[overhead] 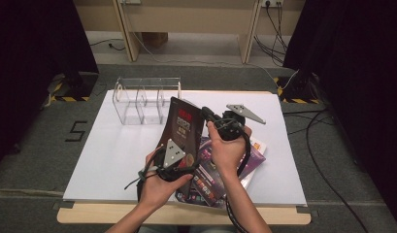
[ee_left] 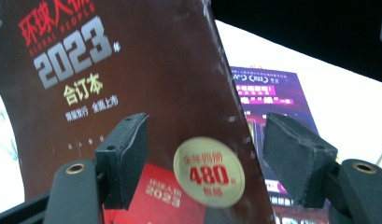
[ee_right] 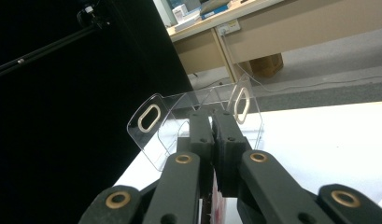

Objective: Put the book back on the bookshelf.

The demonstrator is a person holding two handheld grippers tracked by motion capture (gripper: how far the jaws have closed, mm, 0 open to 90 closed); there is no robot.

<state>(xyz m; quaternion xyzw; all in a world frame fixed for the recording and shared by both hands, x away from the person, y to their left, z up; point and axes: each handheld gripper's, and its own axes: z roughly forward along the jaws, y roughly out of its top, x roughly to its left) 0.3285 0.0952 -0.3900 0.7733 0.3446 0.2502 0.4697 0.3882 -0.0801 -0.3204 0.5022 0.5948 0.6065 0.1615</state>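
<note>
A dark maroon magazine (overhead: pixel 184 128) with red and silver cover print stands tilted upright above the white board. My right gripper (overhead: pixel 205 113) is shut on its upper right edge; in the right gripper view a thin strip of the magazine (ee_right: pixel 211 205) shows between the closed jaws of the right gripper (ee_right: pixel 212 126). My left gripper (overhead: pixel 176 156) sits at the magazine's lower end. In the left gripper view the left gripper (ee_left: pixel 209 149) has its jaws wide apart, and the magazine's cover (ee_left: pixel 132 70) faces the camera just beyond them, not pinched.
A purple magazine (overhead: pixel 249 155) (ee_left: pixel 272 102) lies flat on the white board (overhead: pixel 113 155), on other magazines, under my right forearm. A clear acrylic divider rack (overhead: pixel 145 102) (ee_right: pixel 198 107) stands at the board's far left. Dark curtains hang on both sides.
</note>
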